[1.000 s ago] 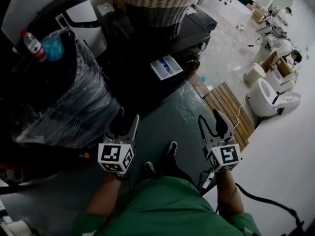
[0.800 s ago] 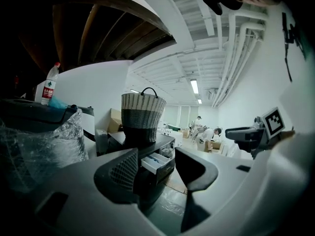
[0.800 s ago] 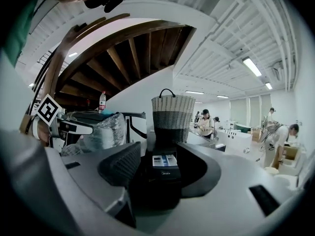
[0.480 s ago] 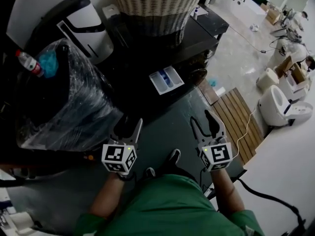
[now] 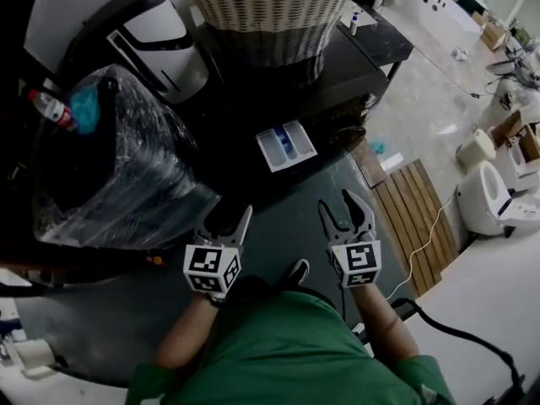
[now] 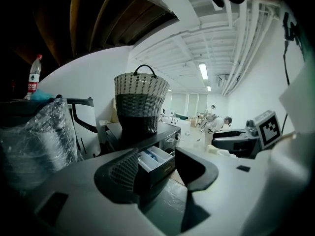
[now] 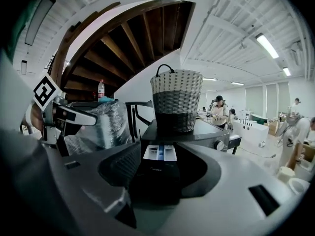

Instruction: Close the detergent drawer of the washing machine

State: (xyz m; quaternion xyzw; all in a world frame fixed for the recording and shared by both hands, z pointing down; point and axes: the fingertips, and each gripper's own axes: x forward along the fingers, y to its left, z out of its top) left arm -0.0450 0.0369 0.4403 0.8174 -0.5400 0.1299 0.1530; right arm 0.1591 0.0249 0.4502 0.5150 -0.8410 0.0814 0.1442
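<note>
The black washing machine (image 5: 337, 74) stands ahead of me with its white detergent drawer (image 5: 285, 145) pulled out; blue shows inside. Both grippers hover low over the dark floor, short of the drawer. My left gripper (image 5: 228, 218) is open and empty, below and left of the drawer. My right gripper (image 5: 344, 209) is open too, below and right of it. In the left gripper view the drawer (image 6: 155, 160) sits between the spread jaws of that gripper (image 6: 160, 173), well beyond them. In the right gripper view the drawer (image 7: 160, 154) faces the open gripper (image 7: 162, 173) head-on.
A wicker basket (image 5: 270, 11) rests on the machine's top. A plastic-wrapped black bin (image 5: 110, 159) with a bottle (image 5: 51, 108) on it stands at the left. Wooden slats (image 5: 413, 218), a white toilet (image 5: 489, 201) and a cable (image 5: 439, 340) lie to the right.
Both grippers have drifted a little inward and toward the machine, and the view has swung right. The drawer stays pulled out and both jaws stay open.
</note>
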